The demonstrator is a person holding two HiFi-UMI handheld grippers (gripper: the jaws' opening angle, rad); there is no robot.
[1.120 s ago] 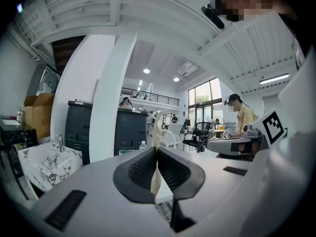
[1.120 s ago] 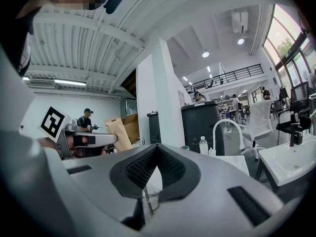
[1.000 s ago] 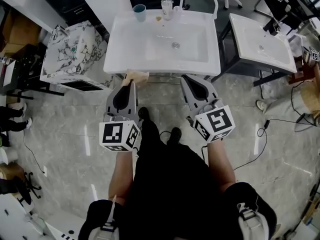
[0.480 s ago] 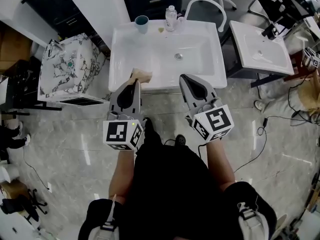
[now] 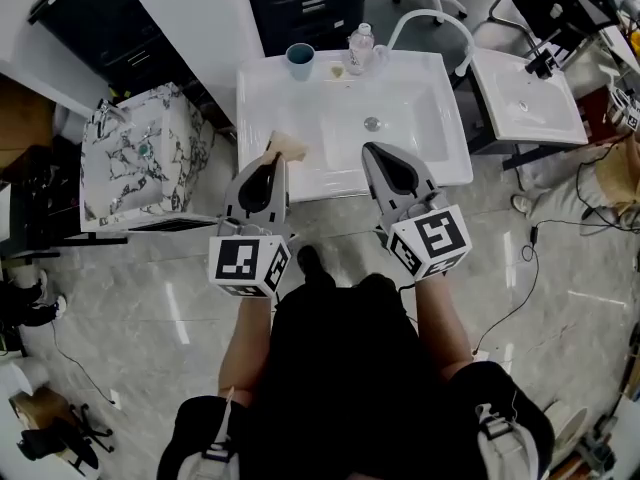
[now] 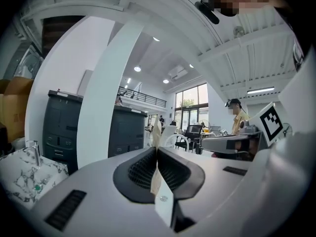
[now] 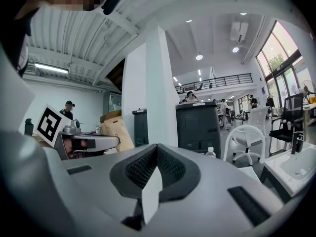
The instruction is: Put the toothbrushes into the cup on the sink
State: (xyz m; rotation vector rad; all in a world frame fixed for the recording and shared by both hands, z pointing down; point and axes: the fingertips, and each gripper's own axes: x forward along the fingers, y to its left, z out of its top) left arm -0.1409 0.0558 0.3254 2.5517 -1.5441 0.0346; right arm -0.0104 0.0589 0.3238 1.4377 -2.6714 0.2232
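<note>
White sink (image 5: 280, 98) ahead, cup (image 5: 299, 60) at its far edge; my left tongs (image 5: 270, 158) pinch a flat tan sheet (image 5: 287, 146), right tongs (image 5: 373, 151) closed, empty.

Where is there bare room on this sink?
Bare: the sink's left deck, between the cup and the tan sheet in the left tongs, and the basin around the drain. Crowded: the back ledge, by cup and bottle.
</note>
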